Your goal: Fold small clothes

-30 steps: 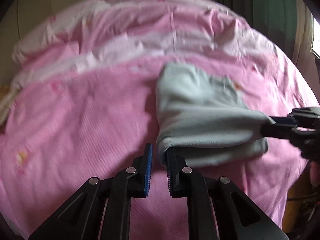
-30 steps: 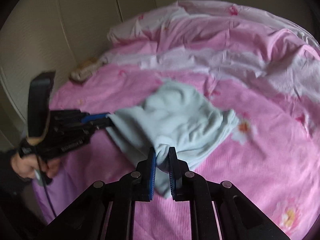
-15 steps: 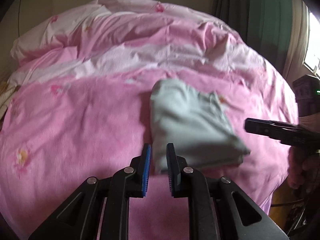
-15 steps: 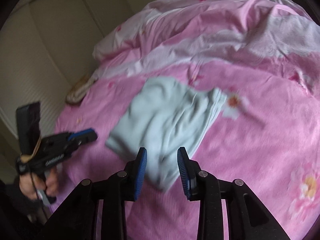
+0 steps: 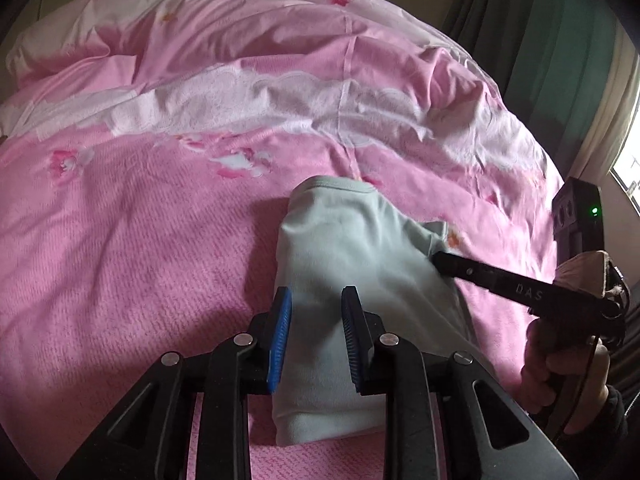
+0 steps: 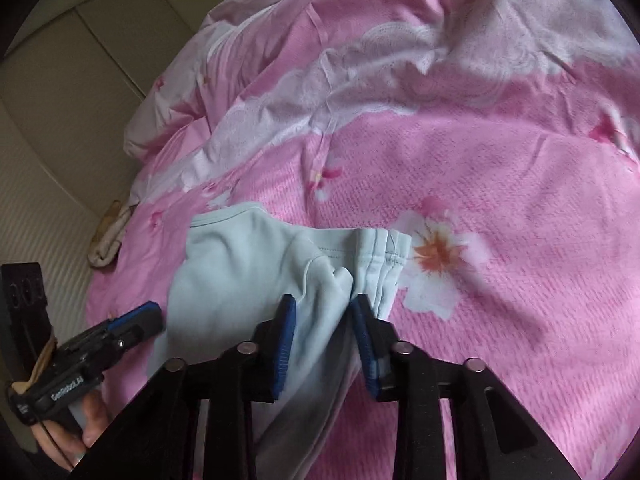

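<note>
Both grippers are showing black frames, silver screws and ribbed blue pads. The left gripper is bearing white lettering; the right gripper is displaying a green light.

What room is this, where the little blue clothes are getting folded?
Most likely a bedroom. The light blue garment lies on a bed spread with a pink flowered blanket, a rumpled pink duvet is heaped behind it, and green curtains hang by a window.

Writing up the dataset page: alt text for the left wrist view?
Open left tongs hover over a folded pale blue garment on a pink floral bedspread. The right tongs touch its right edge.
</note>
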A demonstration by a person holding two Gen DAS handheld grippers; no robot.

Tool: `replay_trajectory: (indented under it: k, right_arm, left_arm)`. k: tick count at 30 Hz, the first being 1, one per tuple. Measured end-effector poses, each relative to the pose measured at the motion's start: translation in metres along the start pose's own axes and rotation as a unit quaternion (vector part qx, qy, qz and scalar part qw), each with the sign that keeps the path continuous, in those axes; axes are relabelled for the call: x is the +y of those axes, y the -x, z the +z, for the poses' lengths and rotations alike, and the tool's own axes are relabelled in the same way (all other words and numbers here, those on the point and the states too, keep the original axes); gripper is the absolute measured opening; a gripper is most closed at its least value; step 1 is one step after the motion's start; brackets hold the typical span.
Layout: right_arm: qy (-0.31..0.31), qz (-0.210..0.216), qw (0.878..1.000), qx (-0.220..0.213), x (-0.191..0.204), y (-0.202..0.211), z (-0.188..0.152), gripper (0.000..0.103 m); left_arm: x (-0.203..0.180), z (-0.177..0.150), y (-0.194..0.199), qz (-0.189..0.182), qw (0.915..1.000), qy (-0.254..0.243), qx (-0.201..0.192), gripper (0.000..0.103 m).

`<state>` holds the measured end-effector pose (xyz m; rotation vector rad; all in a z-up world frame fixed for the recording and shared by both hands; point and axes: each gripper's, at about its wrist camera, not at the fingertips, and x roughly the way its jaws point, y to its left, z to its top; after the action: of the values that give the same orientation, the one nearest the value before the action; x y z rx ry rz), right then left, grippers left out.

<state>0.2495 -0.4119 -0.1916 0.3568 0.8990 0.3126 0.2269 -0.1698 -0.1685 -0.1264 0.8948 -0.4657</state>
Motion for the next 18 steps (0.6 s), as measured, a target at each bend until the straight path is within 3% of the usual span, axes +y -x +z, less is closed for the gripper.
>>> replay_trajectory:
  k: [8, 15, 18]
  right_arm:
    - [0.024, -0.001, 0.997, -0.068, 0.003, 0.029, 0.016, 0.006]
    - [-0.016, -0.016, 1.000, -0.011, -0.020, -0.002, 0.016, 0.007]
    - [-0.030, -0.011, 0.999, -0.021, -0.021, 0.007, 0.010, 0.010]
  left_arm:
    - [0.000, 0.004, 0.000, 0.001, 1.0000, -0.006, -0.005, 0.025]
    - [0.000, 0.001, -0.005, 0.003, 1.0000, -0.007, 0.005, 0.025]
    - [0.000, -0.003, 0.000, 0.002, 0.9999, -0.010, 0.008, 0.027]
